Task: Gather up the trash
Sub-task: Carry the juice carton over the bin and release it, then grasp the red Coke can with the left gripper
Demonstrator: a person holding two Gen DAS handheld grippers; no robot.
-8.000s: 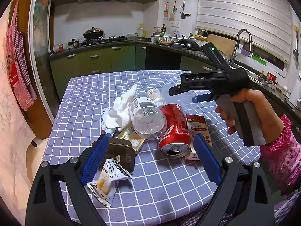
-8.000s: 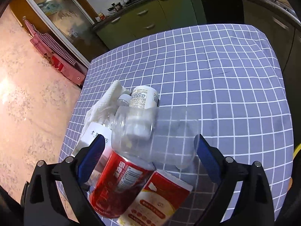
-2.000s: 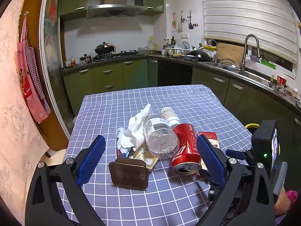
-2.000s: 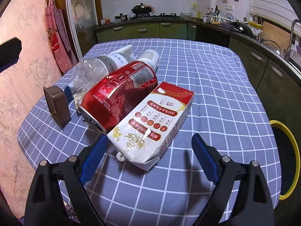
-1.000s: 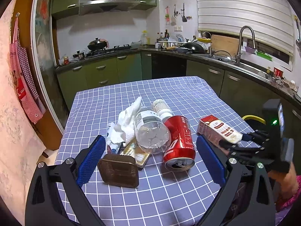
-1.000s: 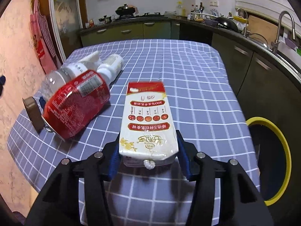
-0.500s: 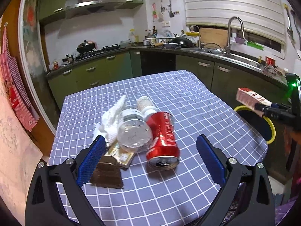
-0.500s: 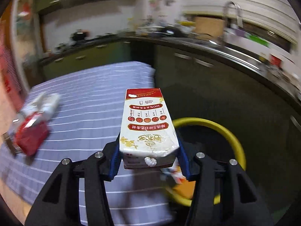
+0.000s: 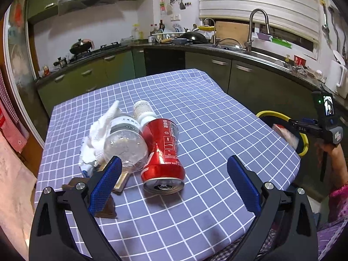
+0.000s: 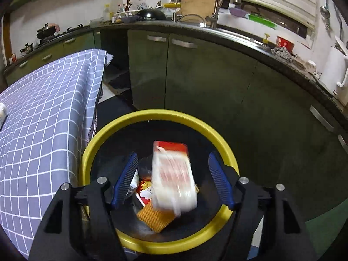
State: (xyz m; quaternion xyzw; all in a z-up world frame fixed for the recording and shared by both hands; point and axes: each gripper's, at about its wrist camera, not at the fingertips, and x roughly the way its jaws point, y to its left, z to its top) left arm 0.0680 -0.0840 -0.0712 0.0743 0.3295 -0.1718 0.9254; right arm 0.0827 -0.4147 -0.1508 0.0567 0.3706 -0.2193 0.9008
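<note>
Right gripper (image 10: 173, 179) sits over the yellow-rimmed trash bin (image 10: 219, 139), jaws spread apart, gripping nothing. The red-and-white carton (image 10: 173, 174) is between the blue pads but clear of both, motion-blurred, above the bin mouth. Bin is round with a black inside and stands on the dark floor just beside the table's edge, in front of dark green cabinets (image 10: 195, 74). Inside it: an orange waffle-textured wrapper (image 10: 155, 217), a red-and-white printed packet (image 10: 144, 192), and some crumpled clear plastic further back, hard to make out.

Left gripper (image 9: 174, 187) hovers above the table, jaws wide apart, empty. Its pads are blue with a fine ribbed texture; the frame is black with silver bolts.

Remaining trash lies in a pile on the table (image 9: 217, 113), which wears a purple-blue cloth with a white grid. A red soda can (image 9: 163, 152), dented in the middle, lies on its side with its open top facing the camera. Touching its left side is a clear plastic bottle (image 9: 125, 143), also on its side, base toward the camera. Behind them is a small white bottle (image 9: 143, 109) with a printed label. White crumpled tissue (image 9: 101, 130) lies to the left of the clear bottle. A brown rectangular object (image 9: 104, 206) sits near the table's front edge, partly hidden by the left pad, and a gold-coloured flat packet (image 9: 120, 179) peeks out under the bottle.

In the left wrist view the right gripper (image 9: 292, 130) is seen off the table's right side, over the bin's rim (image 9: 269, 114).
</note>
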